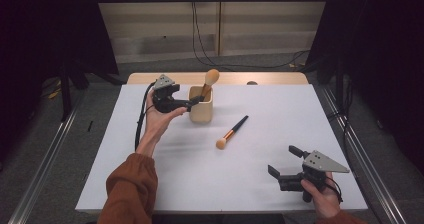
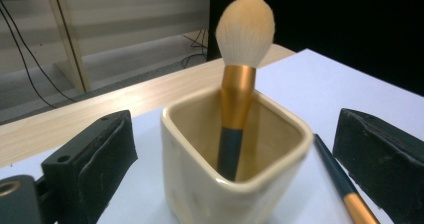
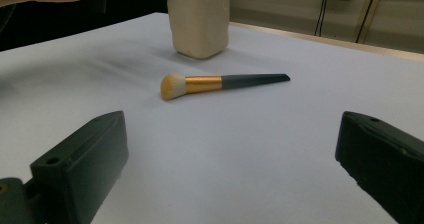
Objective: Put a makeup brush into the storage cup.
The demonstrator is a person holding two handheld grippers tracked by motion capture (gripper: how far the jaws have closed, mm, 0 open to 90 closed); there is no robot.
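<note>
A cream square cup (image 1: 201, 111) (image 2: 200, 194) (image 3: 199, 19) stands at the back of the white table. A makeup brush (image 1: 210, 79) (image 2: 245, 31) stands in it, handle down, pale bristles up. My left gripper (image 1: 192, 103) (image 2: 235, 154) is open just left of the cup, its jaws wide on either side of it and clear of its walls. A second brush (image 1: 232, 132) (image 3: 210, 83) (image 2: 345, 189) with a gold ferrule and dark handle lies flat on the table right of the cup. My right gripper (image 1: 283, 161) (image 3: 230, 169) is open and empty near the front right, pointing toward that brush.
The white table top (image 1: 150, 184) has a bare wooden strip (image 1: 280, 78) along its far edge. Cables (image 1: 200, 44) run over the floor behind the table. Dark curtains hang at both sides.
</note>
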